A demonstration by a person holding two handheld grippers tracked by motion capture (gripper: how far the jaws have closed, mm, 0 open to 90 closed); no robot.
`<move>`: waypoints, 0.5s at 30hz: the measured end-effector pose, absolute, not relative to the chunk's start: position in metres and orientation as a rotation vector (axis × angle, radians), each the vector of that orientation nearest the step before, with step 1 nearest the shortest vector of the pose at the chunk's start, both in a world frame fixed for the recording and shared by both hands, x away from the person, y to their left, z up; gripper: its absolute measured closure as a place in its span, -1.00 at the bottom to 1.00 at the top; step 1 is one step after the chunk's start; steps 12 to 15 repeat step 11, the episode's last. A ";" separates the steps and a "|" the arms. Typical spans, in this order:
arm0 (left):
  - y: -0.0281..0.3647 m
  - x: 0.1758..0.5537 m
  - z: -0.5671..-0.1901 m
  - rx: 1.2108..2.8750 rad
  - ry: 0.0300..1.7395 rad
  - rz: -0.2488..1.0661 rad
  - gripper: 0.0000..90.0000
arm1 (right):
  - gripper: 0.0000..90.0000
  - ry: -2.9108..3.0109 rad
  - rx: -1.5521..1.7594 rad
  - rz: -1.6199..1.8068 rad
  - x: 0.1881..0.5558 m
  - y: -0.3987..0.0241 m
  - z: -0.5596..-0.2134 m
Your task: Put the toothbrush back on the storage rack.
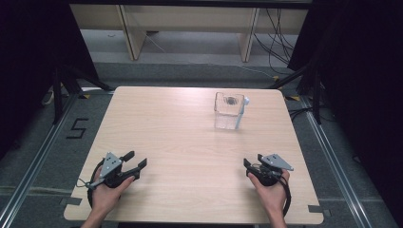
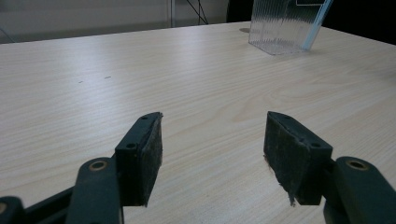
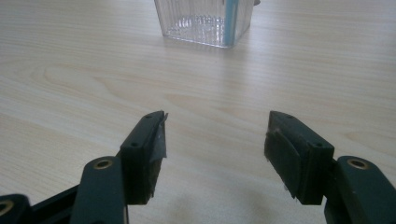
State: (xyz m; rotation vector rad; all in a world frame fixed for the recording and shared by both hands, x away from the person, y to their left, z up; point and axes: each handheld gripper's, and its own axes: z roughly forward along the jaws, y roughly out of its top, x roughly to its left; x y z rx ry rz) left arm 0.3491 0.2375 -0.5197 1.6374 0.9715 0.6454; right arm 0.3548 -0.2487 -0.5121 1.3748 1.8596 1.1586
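While both hands rest low on the near part of the light wooden table (image 1: 190,142), a clear ribbed container (image 1: 228,110) stands upright toward its far right side, well apart from either gripper. Seen from the high view, the container is square-sided and open at the top, with something dark at its bottom that is too small to tell. A pale blue strip (image 1: 241,113) leans along the container's right wall, its top rising just above the rim.

The left gripper (image 1: 135,160) lies well to the near left of the container, held by the left hand (image 1: 107,190); its jaws stand wide apart and hold nothing. In the left gripper view, the gripper (image 2: 214,140) shows bare wood between its dark pads, and the container (image 2: 285,25) sits far ahead at the upper right.

The right gripper (image 1: 252,160) lies near and slightly right of the container, gripped by the right hand (image 1: 272,190). In the right gripper view, the gripper (image 3: 216,140) is likewise spread open and empty, with the container (image 3: 205,21) straight ahead and the blue strip (image 3: 229,21) showing near the container's right-hand corner.
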 end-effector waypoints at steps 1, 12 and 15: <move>0.237 0.349 -0.520 1.636 0.972 0.645 -0.18 | -0.13 1.866 1.372 1.165 0.354 -0.249 -0.513; 0.239 0.349 -0.520 1.630 0.979 0.650 -0.18 | -0.13 1.841 1.383 1.197 0.347 -0.247 -0.512; 0.239 0.349 -0.520 1.630 0.979 0.650 -0.18 | -0.13 1.841 1.383 1.197 0.347 -0.247 -0.512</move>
